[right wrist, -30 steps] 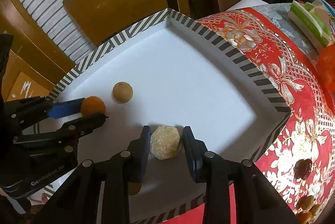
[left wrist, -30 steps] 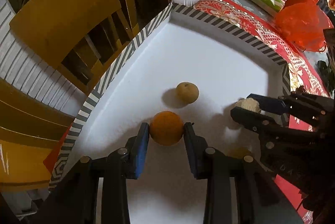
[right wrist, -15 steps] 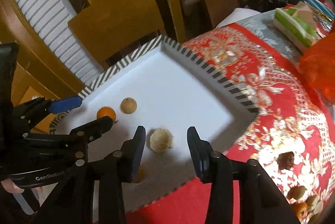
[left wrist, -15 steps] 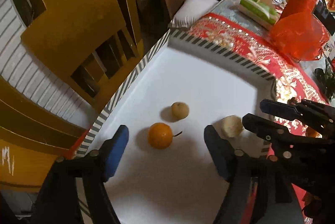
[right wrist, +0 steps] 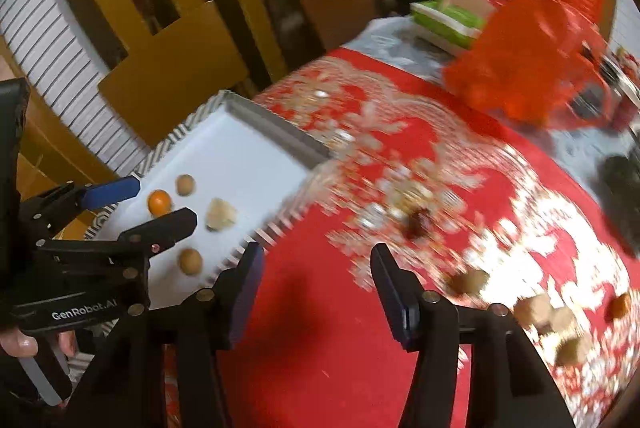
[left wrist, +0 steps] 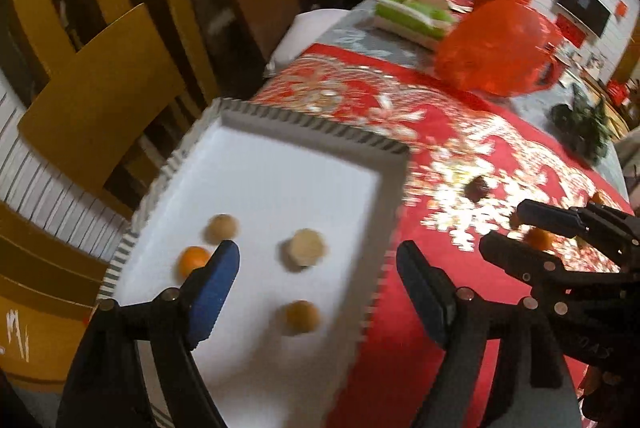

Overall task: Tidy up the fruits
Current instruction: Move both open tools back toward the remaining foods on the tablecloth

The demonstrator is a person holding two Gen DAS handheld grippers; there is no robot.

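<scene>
- My left gripper (left wrist: 318, 260) is spread wide and holds nothing, above the near edge of the white tray (left wrist: 280, 164).
- My right gripper (right wrist: 316, 268) is also wide and empty, over the red tablecloth (right wrist: 320, 340).
- 4 fruits lie in the tray: an orange (left wrist: 191, 261), a tan round fruit (left wrist: 222, 227), a pale fruit (left wrist: 305, 248) and a brownish fruit (left wrist: 302, 316).
- More fruits, blurred, lie on the cloth at my right (right wrist: 536, 308).

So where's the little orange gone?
The orange sits in the white tray, near its left edge in the left wrist view, right beside a tan round fruit and just past the open left claw.
</scene>
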